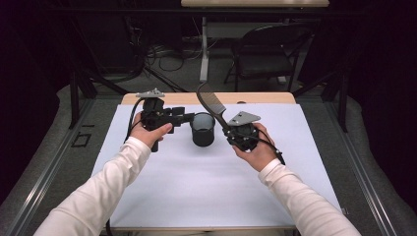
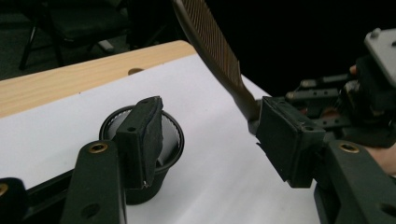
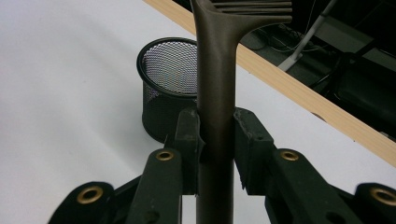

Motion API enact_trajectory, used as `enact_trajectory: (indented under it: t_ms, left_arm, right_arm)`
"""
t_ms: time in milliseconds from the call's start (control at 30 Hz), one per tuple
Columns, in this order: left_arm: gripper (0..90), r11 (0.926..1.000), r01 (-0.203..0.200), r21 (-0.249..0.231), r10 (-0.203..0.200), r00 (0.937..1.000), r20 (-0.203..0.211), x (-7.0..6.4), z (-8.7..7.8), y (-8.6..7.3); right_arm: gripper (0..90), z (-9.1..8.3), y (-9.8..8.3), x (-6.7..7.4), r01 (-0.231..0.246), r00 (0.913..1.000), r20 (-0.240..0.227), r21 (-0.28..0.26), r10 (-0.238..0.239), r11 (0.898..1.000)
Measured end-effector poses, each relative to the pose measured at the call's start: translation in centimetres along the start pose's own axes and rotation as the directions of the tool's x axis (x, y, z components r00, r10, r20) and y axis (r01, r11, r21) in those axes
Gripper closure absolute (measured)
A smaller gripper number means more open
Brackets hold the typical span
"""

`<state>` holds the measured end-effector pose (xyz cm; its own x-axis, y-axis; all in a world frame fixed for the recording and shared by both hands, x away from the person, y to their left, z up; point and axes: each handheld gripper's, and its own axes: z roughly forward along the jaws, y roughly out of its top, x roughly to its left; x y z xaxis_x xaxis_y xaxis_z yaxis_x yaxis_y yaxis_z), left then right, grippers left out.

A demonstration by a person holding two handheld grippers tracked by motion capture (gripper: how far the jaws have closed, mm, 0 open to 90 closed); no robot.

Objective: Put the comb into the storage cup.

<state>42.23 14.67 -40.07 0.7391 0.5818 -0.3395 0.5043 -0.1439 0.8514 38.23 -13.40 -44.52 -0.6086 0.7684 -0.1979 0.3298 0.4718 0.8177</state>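
While the white sheet (image 1: 196, 187) covers most of the desk (image 1: 265, 98), a black mesh cup (image 1: 203, 129) stands upright on it in the middle of the high view, between the two hands. To the right of the cup, the right claw (image 1: 230, 131) is clenched on the handle of a dark comb (image 1: 211, 103), which rises up and to the left, with the toothed part above and behind the cup. In the right gripper view the two pads press on the comb handle (image 3: 215, 116) from both sides, and the cup (image 3: 168, 88) is seen behind it at the left.

The left claw (image 1: 191, 117) is released; it grasps nothing. Its jaws stand apart just beside the upper left of the cup, and I cannot tell if a pad touches the rim. In the left gripper view one pad (image 2: 140, 140) stands in front of the cup (image 2: 154, 154).

The step in hand seems to be to put the comb into the cup. To do it well, I think the left claw should steady the cup at the rim, and the right hand should carry the comb above the opening, then lower it slowly, so the light cup does not tip.

Both forearms in white sleeves come from the bottom of the frame. The left hand (image 1: 147, 130) holds its gripper level, pointing right; the right hand (image 1: 258, 150) tilts its gripper up and to the left.
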Motion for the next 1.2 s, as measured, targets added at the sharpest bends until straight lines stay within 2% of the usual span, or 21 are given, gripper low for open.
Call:
enact_trajectory:
  t_ms: [67,167,400,533,600,833,900,1067,1200]
  left_arm:
    - [41.8,0.9999,-0.015,0.008,0.015,0.9996,-0.025,-0.2,0.1,0.3]
    - [41.7,1.0000,-0.003,0.009,0.004,0.9996,-0.027,-0.3,0.1,0.7]
    - [42.0,0.9983,0.056,-0.014,-0.056,0.9984,-0.001,-0.2,0.2,1.6]
    - [43.4,0.9946,0.101,-0.024,-0.100,0.9944,0.032,-0.2,0.5,1.8]
    - [44.7,0.9925,0.118,-0.031,-0.117,0.9925,0.034,-0.2,0.7,1.8]
    - [49.3,0.9894,0.129,-0.067,-0.128,0.9914,0.027,-0.2,1.0,2.1]
    - [50.0,0.9896,0.130,-0.061,-0.129,0.9914,0.023,-0.1,1.2,2.1]
    - [54.4,0.9861,0.159,-0.048,-0.157,0.9865,0.047,0.2,1.7,2.2]
    - [56.5,0.9826,0.181,-0.041,-0.179,0.9826,0.049,0.3,2.0,2.3]
  right_arm:
    - [73.1,0.0,0.0,0.1,0.000,1.0000,0.001,-0.003,0.000,1.000]
    - [73.1,0.0,0.0,0.2,0.001,1.0000,0.000,-0.004,-0.001,1.000]
    - [73.2,0.0,0.0,0.6,-0.004,1.0000,-0.006,-0.016,0.004,1.000]
    - [73.1,0.0,0.1,0.8,-0.017,0.9997,-0.020,-0.026,0.017,1.000]
    - [73.1,-0.1,0.2,0.9,-0.022,0.9995,-0.025,-0.037,0.021,0.999]
    - [73.1,0.0,0.0,0.7,-0.082,0.9947,-0.067,-0.054,0.078,0.995]
    - [73.1,0.0,-0.1,0.6,-0.095,0.9929,-0.078,-0.058,0.090,0.994]
    - [73.1,-0.1,0.0,0.8,-0.093,0.9921,-0.092,-0.073,0.086,0.993]
    - [73.1,-0.1,0.0,0.9,-0.095,0.9908,-0.105,-0.075,0.086,0.993]
